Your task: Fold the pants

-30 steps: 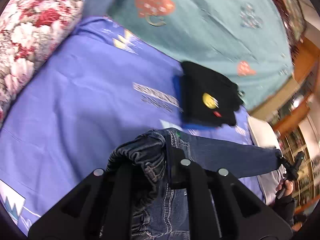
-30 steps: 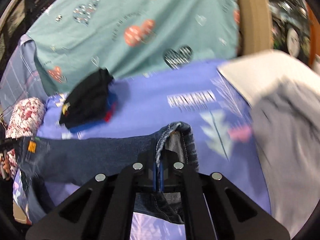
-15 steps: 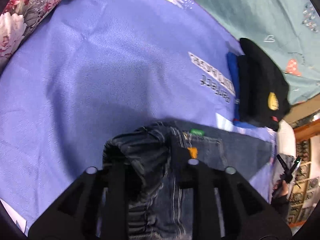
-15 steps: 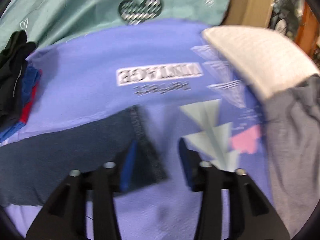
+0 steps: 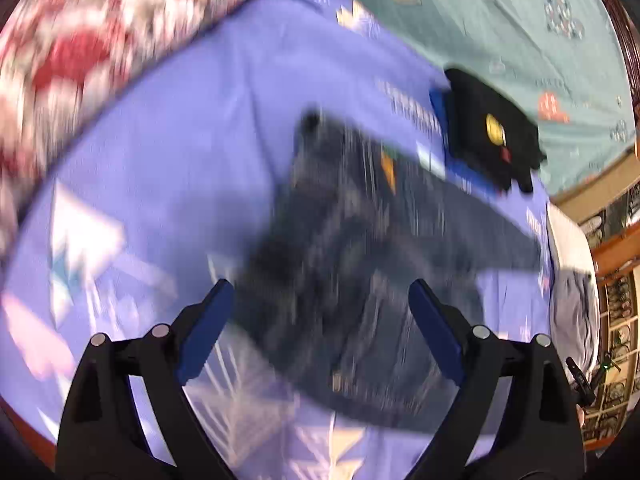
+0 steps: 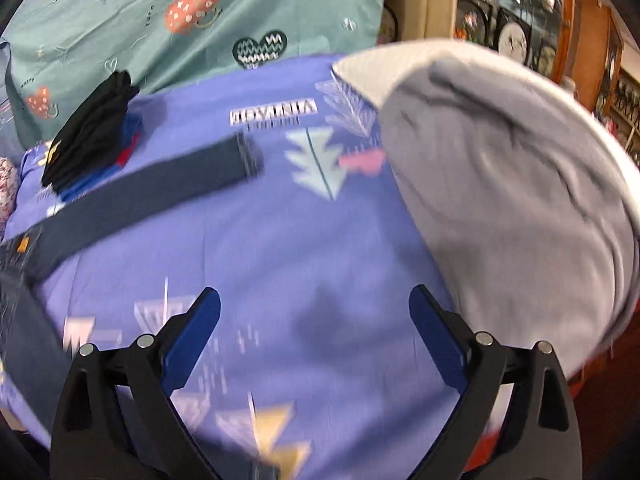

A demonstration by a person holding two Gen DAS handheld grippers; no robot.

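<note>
The dark blue jeans (image 5: 360, 248) lie spread on the purple printed bedsheet (image 5: 180, 152). The waist end is nearest the left gripper and one leg stretches away to the right. My left gripper (image 5: 320, 296) is open and empty, just above the waist end; this view is blurred. In the right wrist view the jeans' leg (image 6: 152, 188) lies flat at the left, its hem pointing right. My right gripper (image 6: 314, 304) is open and empty over bare sheet (image 6: 300, 260), apart from the leg.
A stack of folded black, blue and red clothes (image 5: 488, 136) (image 6: 92, 136) lies behind the jeans. A floral pillow (image 5: 80, 40) lies at the left. A grey garment on a white cushion (image 6: 500, 184) lies at the right. A teal sheet (image 6: 180, 20) lies behind; wooden shelves stand at the right.
Both grippers have opened and let go of the jeans, the right one first. The jeans now lie flat on the sheet, and both grippers have drawn back from them.
</note>
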